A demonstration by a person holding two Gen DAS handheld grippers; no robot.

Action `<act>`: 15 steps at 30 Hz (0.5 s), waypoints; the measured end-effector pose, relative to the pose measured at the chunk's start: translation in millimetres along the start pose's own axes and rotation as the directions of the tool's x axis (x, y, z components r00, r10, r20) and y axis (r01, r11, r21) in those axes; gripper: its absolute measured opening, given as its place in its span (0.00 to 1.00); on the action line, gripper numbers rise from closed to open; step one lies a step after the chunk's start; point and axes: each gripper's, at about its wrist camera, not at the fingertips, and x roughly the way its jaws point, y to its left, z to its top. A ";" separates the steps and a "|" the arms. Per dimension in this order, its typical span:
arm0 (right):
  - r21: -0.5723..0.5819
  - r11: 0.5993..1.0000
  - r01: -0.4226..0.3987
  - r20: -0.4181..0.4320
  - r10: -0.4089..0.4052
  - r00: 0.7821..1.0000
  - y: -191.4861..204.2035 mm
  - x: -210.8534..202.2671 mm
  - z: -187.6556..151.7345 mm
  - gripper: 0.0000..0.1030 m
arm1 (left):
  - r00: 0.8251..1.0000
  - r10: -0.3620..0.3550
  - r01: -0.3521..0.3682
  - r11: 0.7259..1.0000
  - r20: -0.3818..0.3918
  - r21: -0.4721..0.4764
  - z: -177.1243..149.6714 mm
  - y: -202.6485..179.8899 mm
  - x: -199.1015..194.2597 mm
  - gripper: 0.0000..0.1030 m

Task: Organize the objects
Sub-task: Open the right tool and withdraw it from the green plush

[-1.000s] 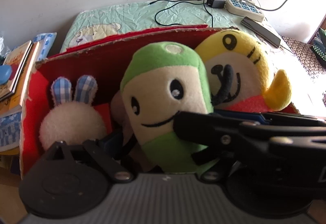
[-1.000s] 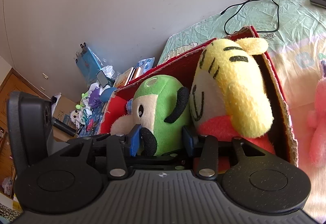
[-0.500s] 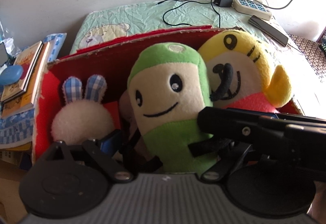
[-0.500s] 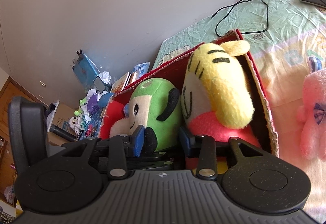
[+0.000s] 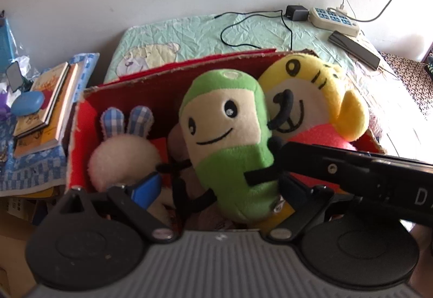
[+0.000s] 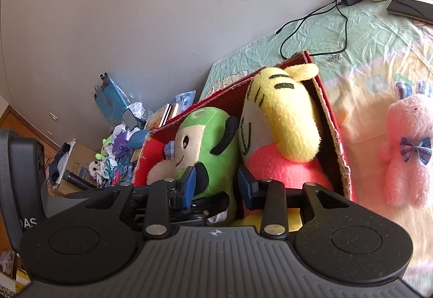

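left hand-held gripper spread, just opened wider, green plush seen between fingers unpressed | right hand-held gripper half-closed on green plush's black arm | plush inside red box on bed, near wall edge

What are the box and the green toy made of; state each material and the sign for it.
Red box: looks like corrugated cardboard with a matte red facing; its torn top edges show raw brown board.
Green toy: seems to be short-pile plush over soft stuffing; the surface is fuzzy and matte, with a stitched black smile. The filling itself cannot be seen.
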 end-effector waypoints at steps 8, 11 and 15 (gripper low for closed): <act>-0.013 1.000 0.006 0.035 -0.005 0.999 3.7 -18.5 -7.8 0.37 | 0.999 0.021 -0.021 1.000 0.028 -0.015 -7.8 -1.2 -22.2 0.90; -0.019 1.000 0.007 0.047 -0.006 0.999 5.6 -25.3 -11.2 0.37 | 0.998 0.037 -0.036 0.999 0.042 -0.011 -11.8 -5.7 -30.8 0.90; -0.027 1.000 0.002 0.058 -0.001 0.998 7.9 -33.2 -15.9 0.38 | 0.997 0.050 -0.049 0.999 0.053 -0.014 -17.7 -8.9 -40.9 0.90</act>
